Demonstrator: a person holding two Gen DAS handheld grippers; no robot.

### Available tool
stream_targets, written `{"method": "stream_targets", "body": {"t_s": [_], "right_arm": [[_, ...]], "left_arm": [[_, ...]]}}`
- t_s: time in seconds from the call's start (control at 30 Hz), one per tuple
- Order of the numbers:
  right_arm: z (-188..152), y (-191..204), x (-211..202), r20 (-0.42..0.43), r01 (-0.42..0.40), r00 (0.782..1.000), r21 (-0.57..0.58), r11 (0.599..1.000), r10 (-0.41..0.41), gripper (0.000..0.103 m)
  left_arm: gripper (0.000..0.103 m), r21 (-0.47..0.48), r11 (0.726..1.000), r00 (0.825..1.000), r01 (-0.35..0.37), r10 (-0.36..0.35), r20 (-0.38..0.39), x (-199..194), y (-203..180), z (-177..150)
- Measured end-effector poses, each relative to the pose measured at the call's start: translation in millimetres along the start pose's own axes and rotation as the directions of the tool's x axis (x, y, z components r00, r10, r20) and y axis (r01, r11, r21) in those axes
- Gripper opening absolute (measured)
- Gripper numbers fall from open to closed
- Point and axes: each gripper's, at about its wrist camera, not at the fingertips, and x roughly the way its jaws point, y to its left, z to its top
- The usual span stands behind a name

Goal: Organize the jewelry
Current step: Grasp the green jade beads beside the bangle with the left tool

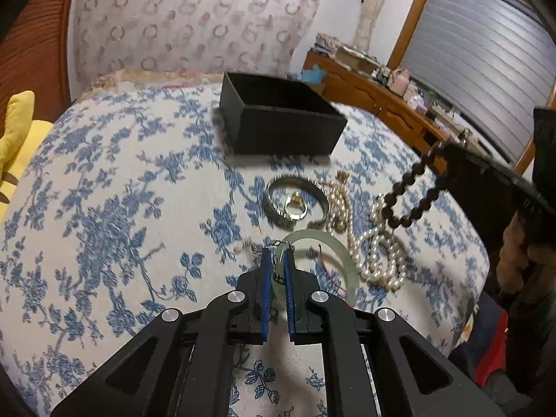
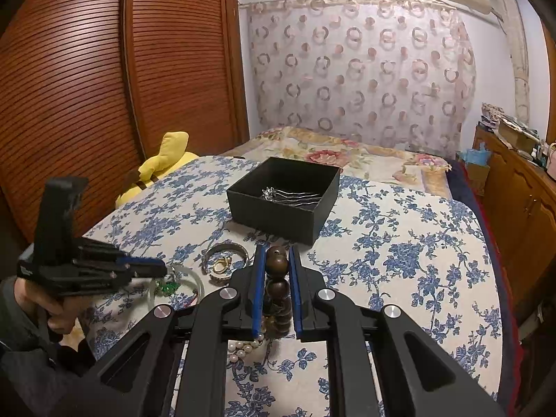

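Note:
My left gripper (image 1: 278, 252) (image 2: 161, 271) is shut on the near rim of a pale green bangle (image 1: 326, 241) (image 2: 194, 276) lying on the bed, with a thin chain caught between the blue pads too. A green pendant (image 2: 166, 288) lies inside the bangle. My right gripper (image 2: 276, 248) (image 1: 441, 153) is shut on a string of dark wooden beads (image 2: 277, 288) (image 1: 410, 187), whose loop hangs over a pearl necklace (image 1: 378, 257). Beyond them lie a silver bangle (image 1: 295, 181) and a gold ring (image 1: 295, 206). Further back, the open black box (image 2: 250, 205) (image 1: 278, 132) holds silver hairpins (image 2: 292, 194).
Everything rests on a bed with a blue floral cover (image 1: 121, 191). A yellow plush toy (image 2: 166, 160) sits at the left edge by slatted wooden wardrobe doors (image 2: 87, 87). A cluttered wooden dresser (image 1: 368, 87) runs along the right side. A person's hand (image 2: 55, 312) holds the left gripper.

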Motion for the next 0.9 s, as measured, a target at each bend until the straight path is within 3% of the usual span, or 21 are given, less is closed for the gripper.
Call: {"method": "stream_targets", "body": {"t_s": [0.47,0.7,0.9], "right_arm": [[-0.9,1.8,2.2,-0.005,-0.003,1.000,0.000,1.000,0.003,0.015],[-1.4,6.2,4.4,-0.008,-0.008,1.000,-0.005,1.000,0.008,0.015],[-2.0,7.2,5.3,-0.013,-0.008,1.000,-0.006,1.000,0.008,0.015]], "left_arm": [[0.006,0.013,0.999,0.997,-0.036,0.037,-0.069,4.7,9.5,-8.0],[0.008,0.047,0.991,0.991,-0.123,0.125,-0.041,-4.9,8.3,-5.8],[0.009,0.108,0.992,0.998,-0.061,0.064,-0.025,-12.5,-9.7,0.6]]}}
